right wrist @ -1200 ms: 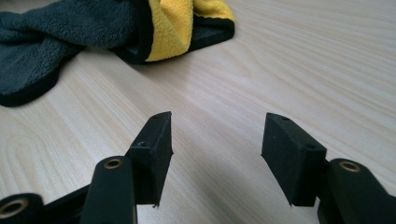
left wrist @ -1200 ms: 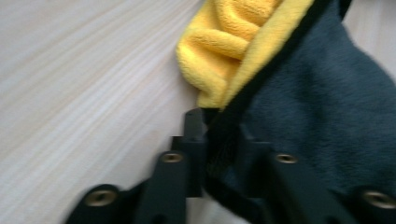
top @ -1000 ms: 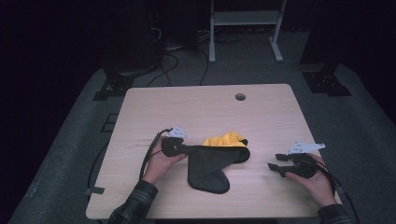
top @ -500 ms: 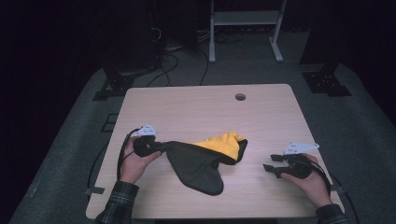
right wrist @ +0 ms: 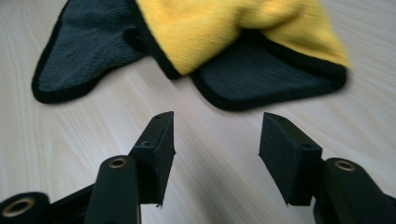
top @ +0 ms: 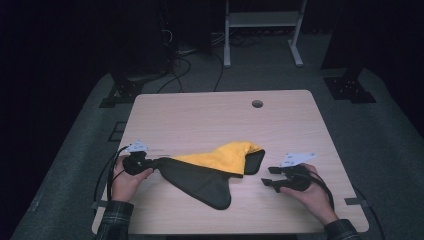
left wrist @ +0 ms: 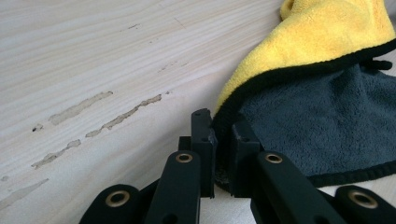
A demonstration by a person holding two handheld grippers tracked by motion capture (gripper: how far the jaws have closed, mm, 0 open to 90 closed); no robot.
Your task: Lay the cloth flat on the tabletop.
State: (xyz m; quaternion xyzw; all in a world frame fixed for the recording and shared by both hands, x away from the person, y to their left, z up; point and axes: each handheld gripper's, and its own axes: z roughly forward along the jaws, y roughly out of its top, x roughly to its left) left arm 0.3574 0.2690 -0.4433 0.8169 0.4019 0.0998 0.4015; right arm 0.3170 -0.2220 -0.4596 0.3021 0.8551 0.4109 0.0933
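Dark floor and cables surround the pale wooden table [top: 200, 115], where a yellow-and-grey cloth [top: 215, 172] lies spread toward the near edge, between the person's two hands. At the near left corner the left tool [top: 150, 164] is clamped tight on the cloth's black-trimmed corner, pulling it out to a point. Near the right edge the right tool [top: 267, 176] has just been narrowing, its jaws apart with nothing between them, just beside the cloth's dark end.
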